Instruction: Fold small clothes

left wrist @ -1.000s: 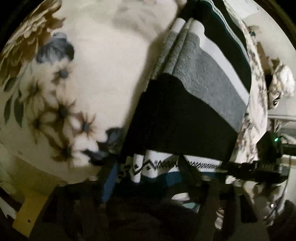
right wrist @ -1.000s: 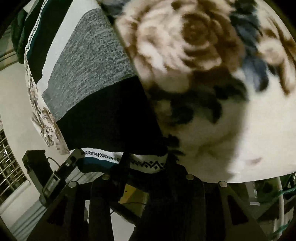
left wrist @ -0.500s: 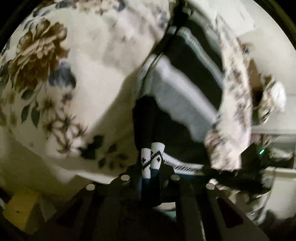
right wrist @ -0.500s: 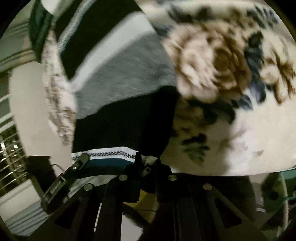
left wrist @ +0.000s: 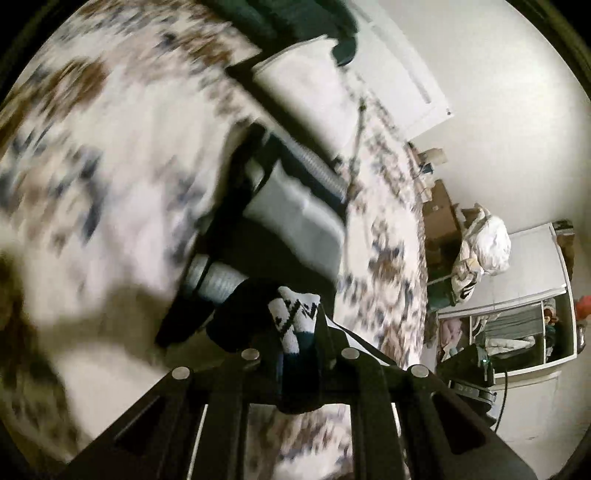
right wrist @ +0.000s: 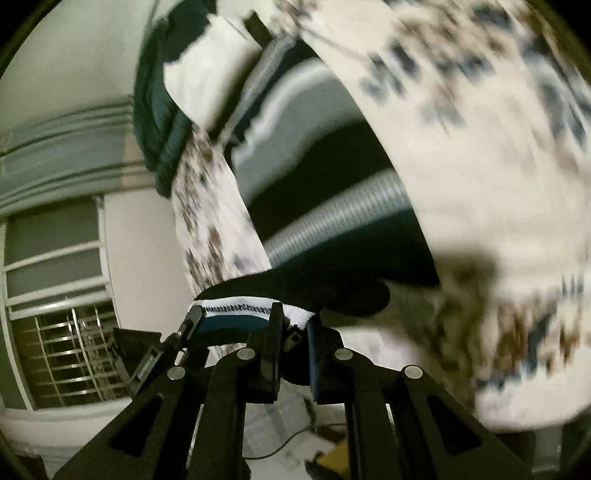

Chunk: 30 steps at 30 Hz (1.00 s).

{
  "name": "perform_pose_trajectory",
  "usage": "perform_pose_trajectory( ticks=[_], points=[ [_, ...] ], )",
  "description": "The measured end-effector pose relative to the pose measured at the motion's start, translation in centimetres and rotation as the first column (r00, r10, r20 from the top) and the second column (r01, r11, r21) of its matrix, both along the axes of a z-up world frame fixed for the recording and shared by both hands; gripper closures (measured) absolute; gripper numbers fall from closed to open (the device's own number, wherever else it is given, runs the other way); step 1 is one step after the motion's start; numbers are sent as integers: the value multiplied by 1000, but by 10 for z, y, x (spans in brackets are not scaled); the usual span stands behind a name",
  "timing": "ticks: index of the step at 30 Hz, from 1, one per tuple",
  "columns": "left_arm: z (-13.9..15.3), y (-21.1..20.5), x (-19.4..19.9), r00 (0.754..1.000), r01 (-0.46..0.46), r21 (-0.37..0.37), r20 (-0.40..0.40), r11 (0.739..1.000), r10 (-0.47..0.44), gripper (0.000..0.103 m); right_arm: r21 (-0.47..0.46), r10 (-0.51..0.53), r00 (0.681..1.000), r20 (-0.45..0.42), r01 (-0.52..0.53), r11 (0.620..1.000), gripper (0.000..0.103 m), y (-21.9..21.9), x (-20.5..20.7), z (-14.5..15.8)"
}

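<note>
A striped knit sweater (left wrist: 295, 218) in black, grey and white, with a patterned white and teal hem, lies on a floral blanket (left wrist: 110, 155). My left gripper (left wrist: 299, 332) is shut on the patterned hem corner (left wrist: 291, 317), lifted off the blanket. In the right wrist view my right gripper (right wrist: 293, 332) is shut on the other hem corner (right wrist: 299, 317); the hem band (right wrist: 236, 310) stretches left to the other gripper, and the sweater (right wrist: 325, 184) hangs away from it over the blanket (right wrist: 461, 166). Both views are motion-blurred.
A dark green garment (left wrist: 295, 22) lies at the far end of the blanket. White bundles (left wrist: 484, 243) and an open cabinet (left wrist: 517, 332) stand by the wall on the right. The right wrist view shows a barred window (right wrist: 62, 350) and a dark green garment (right wrist: 159, 110).
Both grippers closed on the hem corners and rose, lifting the lower edge of the sweater off the blanket. More of the room has come into both views.
</note>
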<state>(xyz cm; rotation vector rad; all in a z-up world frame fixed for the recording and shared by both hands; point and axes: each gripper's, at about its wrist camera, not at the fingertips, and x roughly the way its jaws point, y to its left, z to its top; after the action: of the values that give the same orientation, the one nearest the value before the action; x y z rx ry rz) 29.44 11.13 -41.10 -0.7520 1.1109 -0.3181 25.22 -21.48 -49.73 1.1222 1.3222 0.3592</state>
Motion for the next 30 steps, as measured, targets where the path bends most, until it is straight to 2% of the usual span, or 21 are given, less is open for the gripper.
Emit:
perform_pose_trajectory(
  ticks=[5,9,11,13,15,17,18,20,21,22,23,25,28,30],
  points=[
    [2,-7,86,999,8,19,48,1000,-9,93,-12,-82,996,46,82,997,91,-29,91,22],
    [-6,-15,164,997,18,29,69,999,-20,93,-61,-126,990,66,130,990,91,-41,168,30],
    [-17,-18,197,998,24,40,54,999,-26,93,-73,-157,985,71,162,984,92,-47,211,30],
    [-31,-20,223,999,37,24,24,999,-38,90,-63,-172,983,66,176,982,92,-51,235,22],
    [-55,-16,246,998,29,-15,-49,999,-30,88,-68,-197,980,31,198,978,87,-62,263,12],
    [-70,-9,253,995,11,-38,-101,999,-15,84,-64,-222,975,-5,221,973,84,-71,284,-3],
    [-80,-3,254,991,-2,-63,-134,998,-7,84,-65,-224,974,-10,223,973,79,-74,289,-7],
    [-86,6,249,990,-23,-96,-139,995,9,82,-77,-213,977,6,213,974,54,-78,295,-8],
    [-88,13,243,991,-35,-99,-132,994,22,81,-94,-198,980,26,199,975,51,-79,294,-6],
    [-87,18,240,992,-47,-100,-123,994,34,76,-135,-167,985,42,171,976,51,-79,293,-4],
    [-85,25,236,992,-63,-103,-112,993,52,67,-162,-139,989,44,144,976,51,-77,289,-6],
    [-79,42,229,991,-114,-91,-83,989,106,55,-222,-71,997,38,77,972,51,-71,283,-10],
    [-72,54,226,991,-131,-72,-43,989,128,52,-334,57,998,16,-49,941,51,-51,284,-21],
    [-67,47,228,996,-84,-14,-18,996,84,52,-400,123,992,11,-109,910,51,-38,291,-27]
  ],
)
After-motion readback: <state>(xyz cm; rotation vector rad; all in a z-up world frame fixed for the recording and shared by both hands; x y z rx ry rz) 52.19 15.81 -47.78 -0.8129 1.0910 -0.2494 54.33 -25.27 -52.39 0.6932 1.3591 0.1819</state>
